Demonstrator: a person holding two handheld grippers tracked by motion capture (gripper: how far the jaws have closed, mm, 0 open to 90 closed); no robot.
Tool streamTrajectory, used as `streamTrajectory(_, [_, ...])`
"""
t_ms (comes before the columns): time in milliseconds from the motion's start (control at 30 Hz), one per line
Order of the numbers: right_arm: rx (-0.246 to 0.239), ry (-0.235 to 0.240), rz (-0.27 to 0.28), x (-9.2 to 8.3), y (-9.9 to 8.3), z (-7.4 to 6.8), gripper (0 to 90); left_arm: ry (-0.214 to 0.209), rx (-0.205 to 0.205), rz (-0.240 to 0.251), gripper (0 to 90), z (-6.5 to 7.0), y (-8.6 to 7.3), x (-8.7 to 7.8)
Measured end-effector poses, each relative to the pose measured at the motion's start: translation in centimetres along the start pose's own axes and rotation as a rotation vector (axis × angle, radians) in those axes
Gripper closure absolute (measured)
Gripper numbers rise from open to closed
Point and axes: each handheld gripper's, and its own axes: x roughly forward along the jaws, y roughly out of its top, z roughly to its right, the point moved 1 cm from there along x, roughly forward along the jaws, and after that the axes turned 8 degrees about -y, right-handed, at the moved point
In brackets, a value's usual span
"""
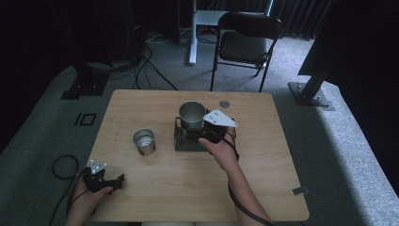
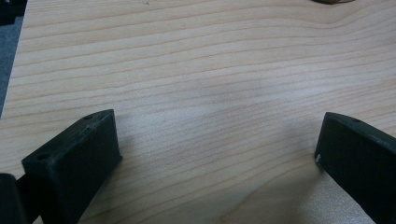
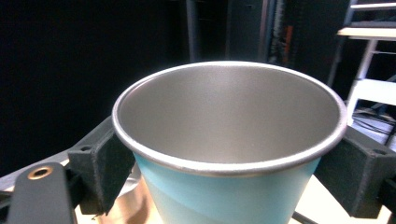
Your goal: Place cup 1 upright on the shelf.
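A: The right gripper (image 1: 210,130) pinched the cup (image 1: 191,114), jaws on both sides below its rim, over the dark stand (image 1: 184,139) mid-bench (image 1: 141,197).

B: And the left gripper (image 1: 104,181)?

A: Jaws spread and empty, at the near-left corner. The cup was gripped; setting it down seemingly remained. A second cup (image 1: 144,141) stood untouched nearby.

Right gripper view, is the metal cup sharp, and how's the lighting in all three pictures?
Right gripper view: the blue-sided metal cup is sharp between the jaws, background dark. High view: dim, dark surroundings, the light wooden table evenly lit. Left gripper view: soft pale sheen on the wood grain, jaw edges slightly blurred.
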Motion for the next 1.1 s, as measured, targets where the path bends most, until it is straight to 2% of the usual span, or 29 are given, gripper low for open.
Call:
streamTrajectory(100, [-0.005,-0.06,0.004,0.0,-0.1,0.8,12.6,0.0,0.0,0.0,0.4,0.0,0.0,0.0])
streamTrajectory(133, [0.012,-0.08,0.007,0.0,-0.2,1.1,12.6,0.0,0.0,0.0,0.4,0.0,0.0,0.0])
streamTrajectory(333, [0.022,-0.163,0.012,0.0,-0.7,2.5,12.6,0.0,-0.001,0.001,0.4,0.0,0.0,0.0])
streamTrajectory(367, [0.011,-0.178,0.006,0.0,-0.8,2.7,12.6,0.0,-0.001,0.0,0.4,0.0,0.0,0.0])
streamTrajectory(433, [0.016,-0.221,0.001,0.0,-1.2,3.2,12.6,0.0,-0.001,0.001,0.4,0.0,0.0,0.0])
streamTrajectory(467, [0.016,-0.221,0.001,0.0,-1.2,3.2,12.6,0.0,-0.001,0.001,0.4,0.0,0.0,0.0])
streamTrajectory(500, [0.016,-0.258,0.001,0.0,-1.5,3.7,12.6,0.0,-0.001,0.0,0.4,0.0,0.0,0.0])
streamTrajectory(567, [0.013,-0.265,-0.006,0.0,-1.7,3.9,12.6,0.0,0.0,0.0,0.4,0.0,0.0,0.0])
streamTrajectory(633, [0.021,-0.305,-0.012,0.0,-2.1,4.5,12.6,0.0,0.001,-0.001,0.4,0.0,0.0,0.0])
streamTrajectory(867, [0.043,-0.364,-0.034,0.0,-3.3,5.7,12.6,0.0,0.0,0.0,0.4,0.0,0.0,0.0])
streamTrajectory(967, [0.046,-0.406,-0.046,0.1,-4.1,6.2,12.6,0.0,0.001,0.0,0.4,0.0,0.0,0.0])
streamTrajectory(1100, [0.063,-0.414,-0.056,0.1,-4.8,6.6,12.6,0.0,-0.001,0.0,0.4,0.0,0.0,0.0])
